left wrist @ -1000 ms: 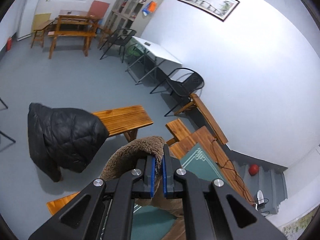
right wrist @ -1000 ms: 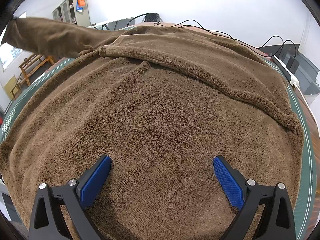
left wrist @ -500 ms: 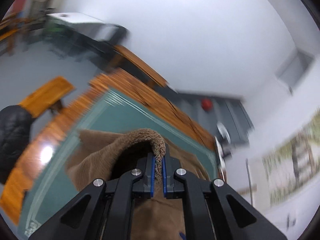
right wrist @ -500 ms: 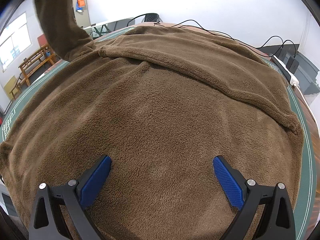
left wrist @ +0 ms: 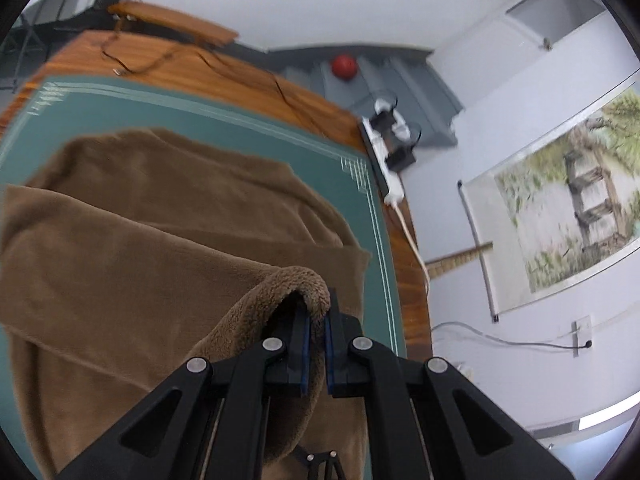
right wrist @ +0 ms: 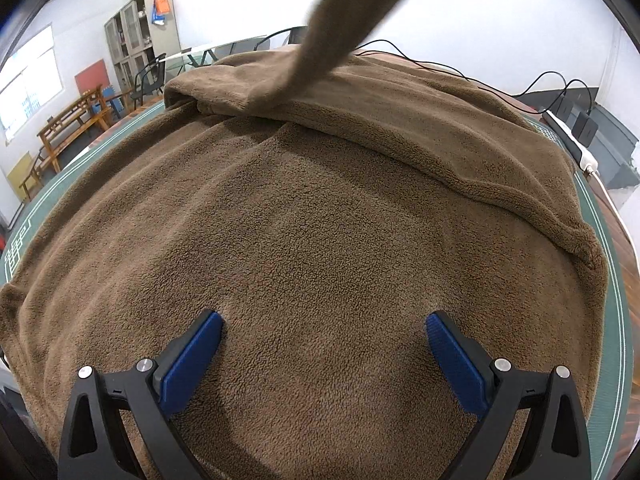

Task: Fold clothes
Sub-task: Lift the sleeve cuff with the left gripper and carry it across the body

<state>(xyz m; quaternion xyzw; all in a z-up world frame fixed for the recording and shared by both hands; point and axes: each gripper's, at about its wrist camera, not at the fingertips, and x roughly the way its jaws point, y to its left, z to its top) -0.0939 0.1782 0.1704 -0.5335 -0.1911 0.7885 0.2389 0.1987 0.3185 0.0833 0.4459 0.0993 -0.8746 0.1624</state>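
A brown fleece garment (right wrist: 320, 216) lies spread over a green mat (right wrist: 596, 216) on a wooden table. In the left wrist view my left gripper (left wrist: 316, 320) is shut on the end of its sleeve (left wrist: 304, 280), held above the body of the garment (left wrist: 140, 240). In the right wrist view that lifted sleeve (right wrist: 344, 20) rises, blurred, from the far fold to the top edge. My right gripper (right wrist: 324, 344) stands open, its blue pads (right wrist: 192, 356) resting low on the near part of the fleece with nothing pinched between them.
A white power strip (left wrist: 384, 160) with plugs and cables lies on the table's wooden edge (left wrist: 412, 280) beside the mat (left wrist: 200, 120). Dark cables (left wrist: 192, 56) trail across the far wood. Benches (right wrist: 72, 128), chairs and a cabinet (right wrist: 140, 40) stand in the room beyond.
My left gripper has swung with the sleeve from out over the room's floor across above the garment on the mat. In the right wrist view the sleeve swept from far left to centre top. The right gripper has kept still.
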